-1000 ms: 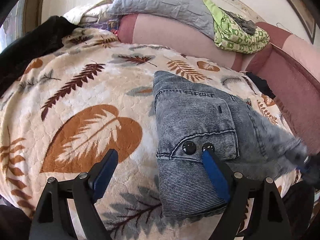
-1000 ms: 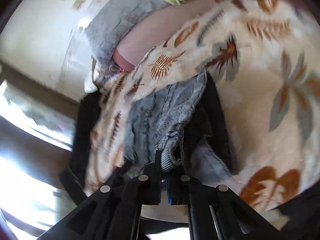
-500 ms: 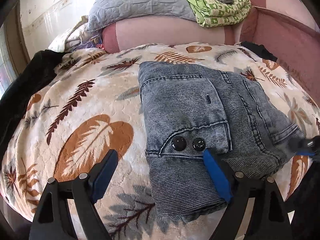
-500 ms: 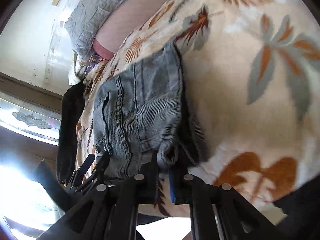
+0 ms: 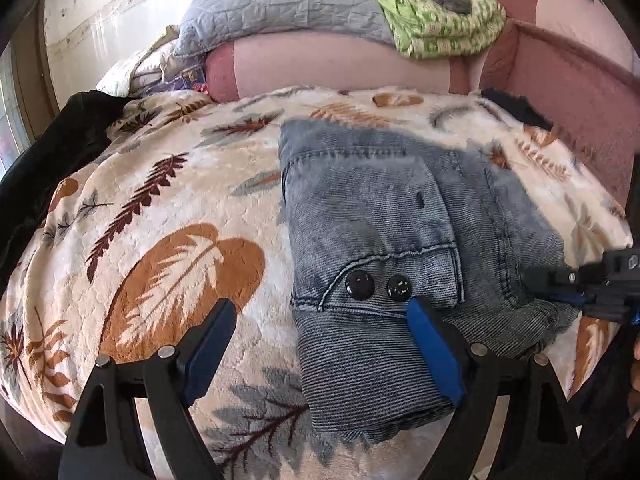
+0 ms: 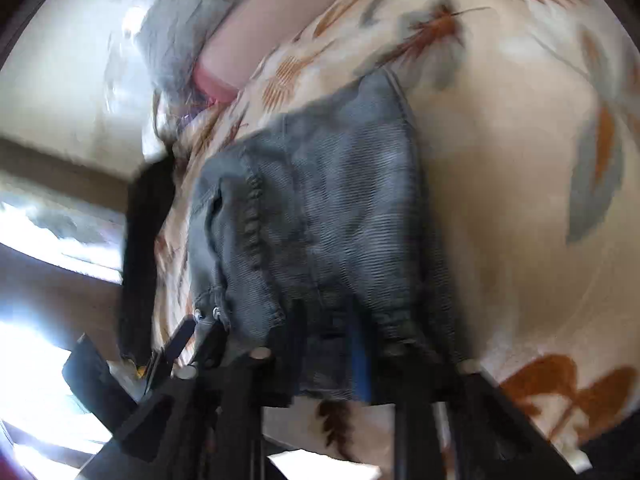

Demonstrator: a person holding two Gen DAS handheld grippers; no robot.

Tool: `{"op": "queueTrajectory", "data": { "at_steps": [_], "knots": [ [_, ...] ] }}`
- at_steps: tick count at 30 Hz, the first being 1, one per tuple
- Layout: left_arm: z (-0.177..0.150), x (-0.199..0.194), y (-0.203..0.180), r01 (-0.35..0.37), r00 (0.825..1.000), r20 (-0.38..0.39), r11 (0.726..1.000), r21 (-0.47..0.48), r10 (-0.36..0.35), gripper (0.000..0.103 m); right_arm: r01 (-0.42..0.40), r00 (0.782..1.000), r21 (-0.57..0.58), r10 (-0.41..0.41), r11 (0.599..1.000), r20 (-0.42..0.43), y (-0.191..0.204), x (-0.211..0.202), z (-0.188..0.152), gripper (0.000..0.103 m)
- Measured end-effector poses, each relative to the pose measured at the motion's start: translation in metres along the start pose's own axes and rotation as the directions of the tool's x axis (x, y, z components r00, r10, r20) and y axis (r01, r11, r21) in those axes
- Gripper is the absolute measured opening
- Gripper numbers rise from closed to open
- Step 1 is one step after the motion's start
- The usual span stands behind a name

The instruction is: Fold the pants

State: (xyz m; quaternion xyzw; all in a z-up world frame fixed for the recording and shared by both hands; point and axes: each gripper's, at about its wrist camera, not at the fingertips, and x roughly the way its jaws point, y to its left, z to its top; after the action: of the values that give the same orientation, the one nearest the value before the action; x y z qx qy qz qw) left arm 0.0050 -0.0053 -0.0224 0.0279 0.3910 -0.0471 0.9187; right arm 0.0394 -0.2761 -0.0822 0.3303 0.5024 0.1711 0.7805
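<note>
Grey-blue denim pants (image 5: 384, 216) lie folded on a leaf-print blanket (image 5: 168, 240), two black buttons (image 5: 360, 286) facing me. My left gripper (image 5: 320, 348) is open: its right finger (image 5: 434, 354) hovers over the waistband just below the buttons, and its left finger (image 5: 208, 344) is over bare blanket. My right gripper (image 5: 540, 284) comes in from the right at the pants' (image 6: 328, 208) near right edge. In the blurred right wrist view the right gripper (image 6: 328, 344) has a bunch of denim between its closing jaws, low over the blanket (image 6: 520, 200).
A pink bolster (image 5: 340, 64) and sofa arm (image 5: 572, 92) border the bed at the back and right. A grey quilted pillow (image 5: 280, 4) and a green patterned cloth (image 5: 440, 24) lie on top. Black fabric (image 5: 52, 152) covers the left edge, and a dark garment (image 5: 516, 108) sits at the back right.
My right gripper has come down with the pants' edge, so the denim now lies flat on the blanket. The left view has rolled a little; its jaws stay wide.
</note>
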Motion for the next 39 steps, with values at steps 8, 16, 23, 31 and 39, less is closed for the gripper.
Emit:
{"op": "queueTrajectory", "data": {
  "at_steps": [8,16,23,31,39],
  "knots": [
    [-0.002,0.012,-0.005,0.045,0.999,-0.031,0.999,0.019,-0.044,0.091,0.088,0.992,-0.098,-0.096,0.991,-0.079,0.041,-0.006,0.026,0.014],
    [0.001,0.013,-0.004,0.063,0.997,-0.049,0.998,0.01,-0.062,0.091,-0.006,1.0,-0.195,0.006,0.981,-0.002,0.085,0.035,0.109,0.075],
    [0.0,0.014,0.002,0.088,0.995,-0.054,0.996,-0.02,-0.089,0.092,-0.013,1.0,-0.04,0.014,0.999,0.012,0.042,0.035,0.118,0.016],
    [0.0,0.015,0.003,0.094,0.994,-0.06,0.995,-0.033,-0.096,0.093,0.09,0.993,-0.102,-0.097,0.991,-0.064,0.018,0.046,0.09,0.027],
    [0.0,0.015,0.003,0.09,0.994,-0.06,0.995,-0.037,-0.092,0.093,0.183,0.978,-0.251,-0.202,0.951,-0.053,0.05,0.046,0.073,0.061]
  ]
}}
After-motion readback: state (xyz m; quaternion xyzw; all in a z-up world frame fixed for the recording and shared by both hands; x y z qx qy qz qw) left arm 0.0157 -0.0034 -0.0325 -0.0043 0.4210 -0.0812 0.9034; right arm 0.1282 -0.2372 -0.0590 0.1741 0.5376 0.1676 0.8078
